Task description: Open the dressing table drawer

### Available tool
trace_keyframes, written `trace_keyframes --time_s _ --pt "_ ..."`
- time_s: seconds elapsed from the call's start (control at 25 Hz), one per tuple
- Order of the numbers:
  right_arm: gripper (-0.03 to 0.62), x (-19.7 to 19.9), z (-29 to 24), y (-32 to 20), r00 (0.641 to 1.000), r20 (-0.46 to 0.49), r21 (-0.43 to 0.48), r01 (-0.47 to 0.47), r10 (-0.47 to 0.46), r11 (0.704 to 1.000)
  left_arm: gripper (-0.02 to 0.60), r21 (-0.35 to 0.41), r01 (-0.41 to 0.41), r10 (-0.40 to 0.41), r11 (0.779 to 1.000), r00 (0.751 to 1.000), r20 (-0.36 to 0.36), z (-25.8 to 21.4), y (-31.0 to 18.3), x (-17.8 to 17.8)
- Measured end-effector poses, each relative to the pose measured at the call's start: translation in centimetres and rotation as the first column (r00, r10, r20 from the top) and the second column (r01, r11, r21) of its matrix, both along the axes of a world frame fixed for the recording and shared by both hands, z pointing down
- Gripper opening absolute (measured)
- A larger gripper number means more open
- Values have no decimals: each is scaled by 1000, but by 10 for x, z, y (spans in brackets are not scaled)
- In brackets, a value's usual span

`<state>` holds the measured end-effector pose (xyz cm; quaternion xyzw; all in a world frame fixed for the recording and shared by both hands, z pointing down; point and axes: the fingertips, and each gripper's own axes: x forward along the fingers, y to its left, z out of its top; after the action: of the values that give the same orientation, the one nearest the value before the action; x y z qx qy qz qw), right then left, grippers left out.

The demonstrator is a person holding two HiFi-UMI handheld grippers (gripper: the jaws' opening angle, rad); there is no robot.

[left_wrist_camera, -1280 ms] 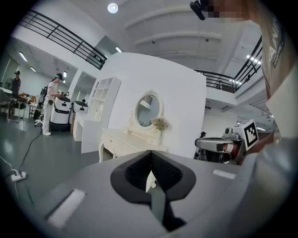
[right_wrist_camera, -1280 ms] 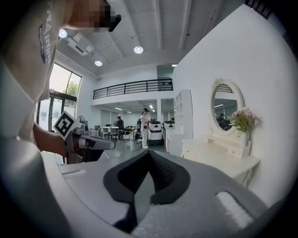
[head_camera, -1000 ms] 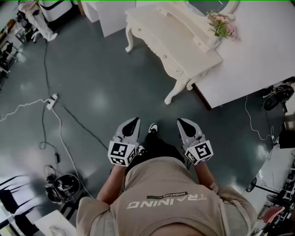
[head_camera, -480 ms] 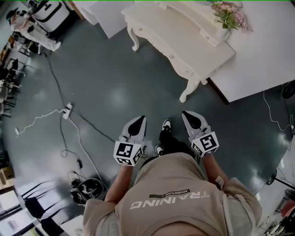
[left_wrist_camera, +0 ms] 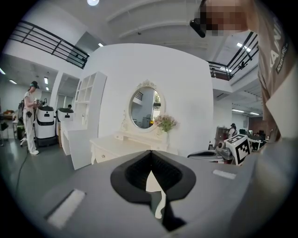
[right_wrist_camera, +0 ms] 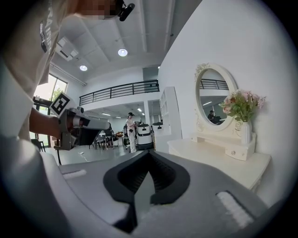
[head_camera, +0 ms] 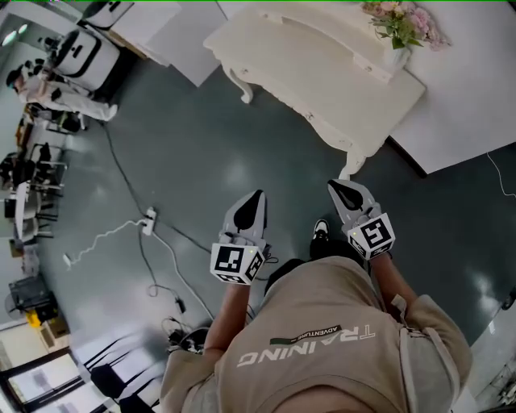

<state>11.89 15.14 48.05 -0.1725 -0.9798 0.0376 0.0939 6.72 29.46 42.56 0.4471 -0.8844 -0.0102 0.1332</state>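
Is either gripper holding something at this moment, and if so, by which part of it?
Nothing is held. The left gripper and the right gripper are both shut and empty, and neither touches the dressing table.

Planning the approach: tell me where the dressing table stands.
Head view, upper right: the dressing table, flowers on its right end, beyond the right tool.

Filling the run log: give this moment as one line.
left tool: shut, empty | right tool: shut, empty | dressing table drawer: closed, untouched
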Motion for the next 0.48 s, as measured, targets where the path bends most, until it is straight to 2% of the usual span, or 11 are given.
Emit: trace_keyframes --time_s 0.24,0.48 --pt "3 -19 0 0 998 -29 7 53 -53 999 17 -16 11 -12 1000 998 -58 18 -3 -25" --pt "3 -53 2 -15 999 -45 17 6 -5 1000 18 -23 -34 32 999 996 -80 22 -15 -63"
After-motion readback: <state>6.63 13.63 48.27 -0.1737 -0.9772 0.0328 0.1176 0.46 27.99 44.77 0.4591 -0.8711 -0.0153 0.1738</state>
